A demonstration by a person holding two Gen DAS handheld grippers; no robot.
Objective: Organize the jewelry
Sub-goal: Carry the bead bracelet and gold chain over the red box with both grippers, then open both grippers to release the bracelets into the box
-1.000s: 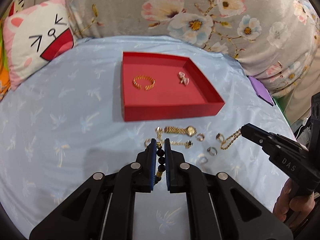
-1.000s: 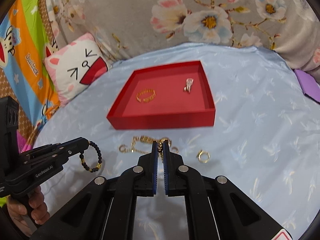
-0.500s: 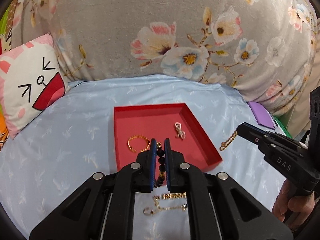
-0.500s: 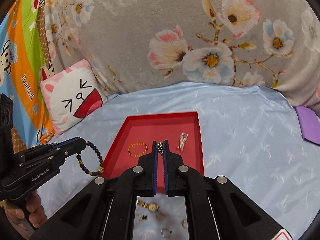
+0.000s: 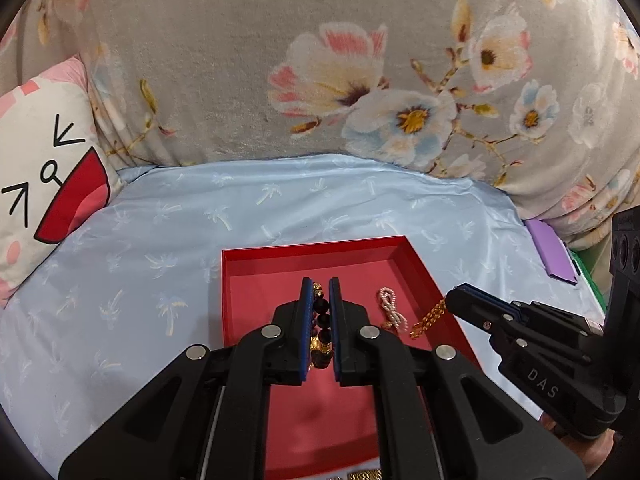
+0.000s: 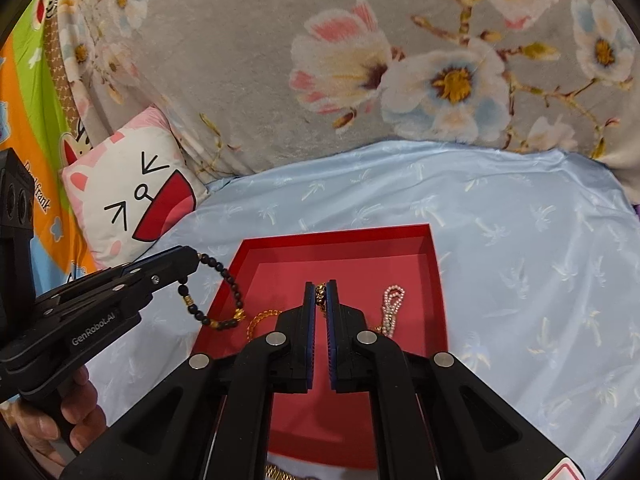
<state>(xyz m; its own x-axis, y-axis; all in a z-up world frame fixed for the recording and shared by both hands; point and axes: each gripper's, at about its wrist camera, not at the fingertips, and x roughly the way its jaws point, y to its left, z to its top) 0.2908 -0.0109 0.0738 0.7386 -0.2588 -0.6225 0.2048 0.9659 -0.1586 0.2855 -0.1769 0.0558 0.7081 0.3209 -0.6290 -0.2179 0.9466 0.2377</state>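
A: Status?

B: Mid-task, by my read. Red tray point(image 6: 434, 280) sits on the blue sheet point(image 6: 520, 240). Already lying in it: a pearl piece point(image 6: 392, 308) and a gold bangle point(image 6: 262, 317), the bangle half behind the fingers.

A: Grippers?

B: Both loaded, both over the tray. Left gripper point(image 5: 319, 292) is pinched narrow on a black bead bracelet point(image 6: 224, 292); it dangles over the tray's left edge. Right gripper point(image 6: 321, 292) is clamped on a gold chain point(image 5: 430, 316), hanging near the pearl piece.

A: Left to do?

B: Drop both in. At least one more gold piece point(image 6: 280, 472) lies outside the near wall, at the frame's bottom edge.

A: Blind spots?

B: The sheet in front of the tray is behind the gripper bodies, so I can't count the remaining pieces. The tray's near floor is hidden too, and the chain's length is cut off.
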